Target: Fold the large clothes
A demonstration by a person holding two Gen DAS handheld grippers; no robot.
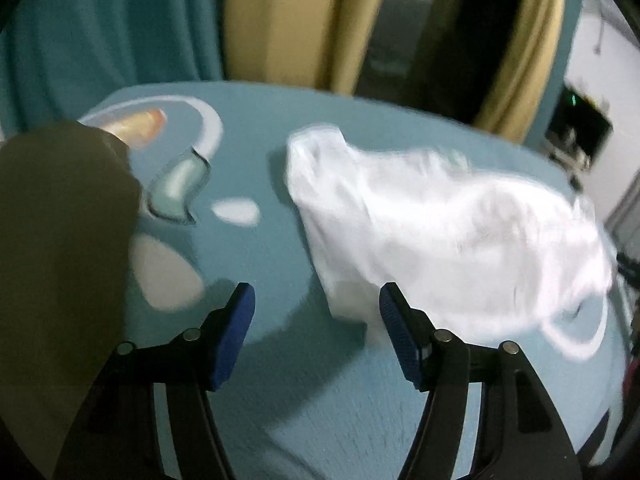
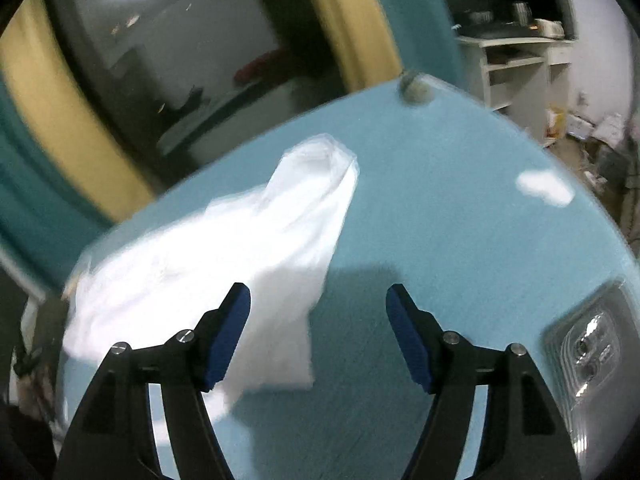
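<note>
Two grippers I hold above the teal tablecloth (image 1: 248,380), and both are spread wide with nothing between the blue pads. The white garment (image 1: 440,232) lies crumpled on this cloth, not yet folded at all, I judge. From my left gripper (image 1: 316,308) it lies ahead and to the right; its near corner sits just before the right pad. From my right gripper (image 2: 318,304) the same white garment (image 2: 224,264) lies ahead and to the left, and its near edge passes under the left pad. So the garment is between my two hands, and its long axis runs from near the left gripper away toward the far edge of the tablecloth. Both pictures are blurred, so I cannot tell sleeves from hem. I think the left gripper is slightly nearer to a free corner.
</note>
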